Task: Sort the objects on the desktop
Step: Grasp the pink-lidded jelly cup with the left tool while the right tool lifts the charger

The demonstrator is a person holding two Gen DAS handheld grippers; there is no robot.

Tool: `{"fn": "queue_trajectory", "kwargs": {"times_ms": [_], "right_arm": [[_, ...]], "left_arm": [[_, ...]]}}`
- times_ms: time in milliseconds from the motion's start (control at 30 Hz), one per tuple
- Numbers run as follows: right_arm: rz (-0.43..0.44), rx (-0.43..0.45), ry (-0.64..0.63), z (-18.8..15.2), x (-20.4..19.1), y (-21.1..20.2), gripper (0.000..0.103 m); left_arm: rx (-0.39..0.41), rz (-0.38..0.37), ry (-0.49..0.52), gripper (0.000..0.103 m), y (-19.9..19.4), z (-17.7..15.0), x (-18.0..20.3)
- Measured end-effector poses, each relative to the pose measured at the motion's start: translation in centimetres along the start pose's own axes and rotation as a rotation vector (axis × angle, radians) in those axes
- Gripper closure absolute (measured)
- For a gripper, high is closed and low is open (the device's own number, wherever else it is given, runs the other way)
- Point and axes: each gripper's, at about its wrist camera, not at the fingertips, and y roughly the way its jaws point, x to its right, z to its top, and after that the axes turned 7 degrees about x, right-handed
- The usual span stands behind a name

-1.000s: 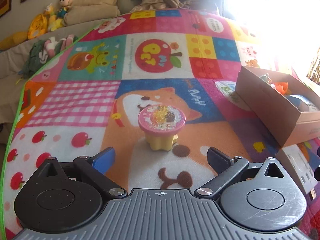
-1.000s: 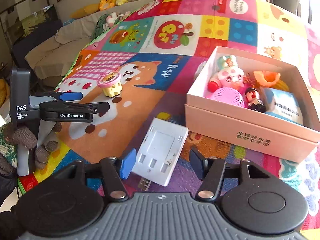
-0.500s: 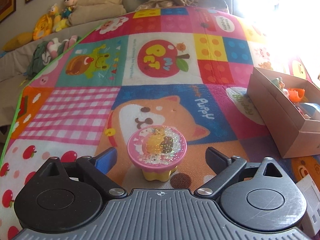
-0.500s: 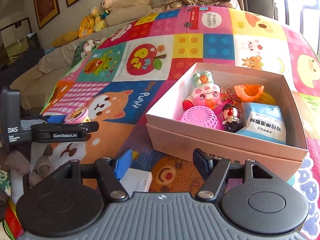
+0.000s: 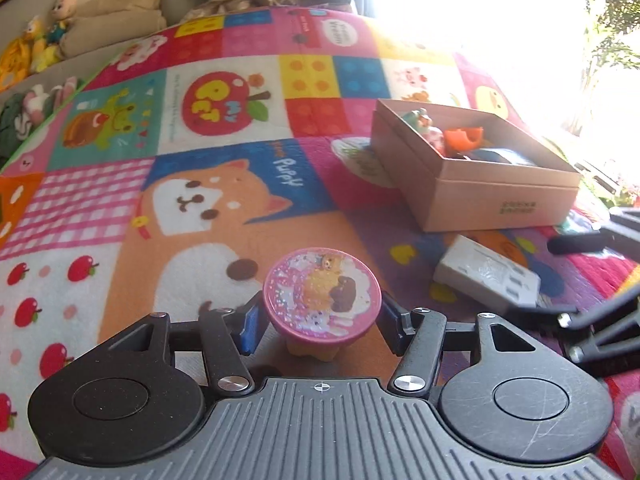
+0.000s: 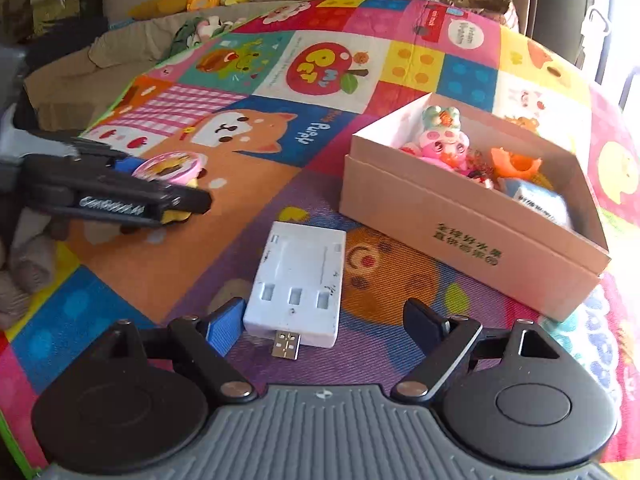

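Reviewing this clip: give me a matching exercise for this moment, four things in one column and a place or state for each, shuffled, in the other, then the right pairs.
Things:
1. pink-topped toy
2. white USB hub
3. orange toy
4. right claw

Places or states:
A. inside the cardboard box
B. open, with nothing between its fingers but the plug end of a device
C. between the fingers of the left claw
D. lying flat on the mat, beside the box

Pairs: 1-C, 2-D, 3-A, 4-B
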Motion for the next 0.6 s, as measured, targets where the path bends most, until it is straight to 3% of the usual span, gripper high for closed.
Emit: {"fn": "queue_trajectory", "kwargs": {"times_ms": [67, 133, 167, 233, 300, 367, 600], "right_arm": [[-0.127, 0.034, -0.037, -0.1, 0.7, -0.4, 0.017], [-0.276, 0.050, -0.053, -0.2, 1.4, -0.5, 0.017], [-0.308, 0.054, -0.030, -0.1, 2.1, -0.5, 0.017], [-0.259, 0.045, 0.078, 0.1, 3.6, -0.7, 0.015], [-0.180, 0.043, 0.182, 0.2, 4.3, -0.8, 0.004], [-0.135, 0.052, 0.244, 0.5, 4.1, -0.5, 0.002], [-0.144, -0.033, 0.383, 1.4, 3.3, 3.6, 0.000]], "left_arm": [[0.001, -0.009, -0.007, 0.020, -0.6, -0.5, 0.5], [0.003, -0.013, -0.007, 0.013, -0.7, -0.8, 0.8], [0.002, -0.012, 0.001, 0.007, -0.7, -0.9, 1.0], [-0.009, -0.005, 0.016, 0.006, -0.4, -1.2, 1.2], [-0.021, -0.007, 0.012, 0.006, -0.2, -1.2, 1.2], [-0.033, 0.005, 0.001, 0.005, -0.1, -1.2, 1.0], [-0.037, 0.012, -0.036, 0.003, -0.1, -1.3, 0.4]]}}
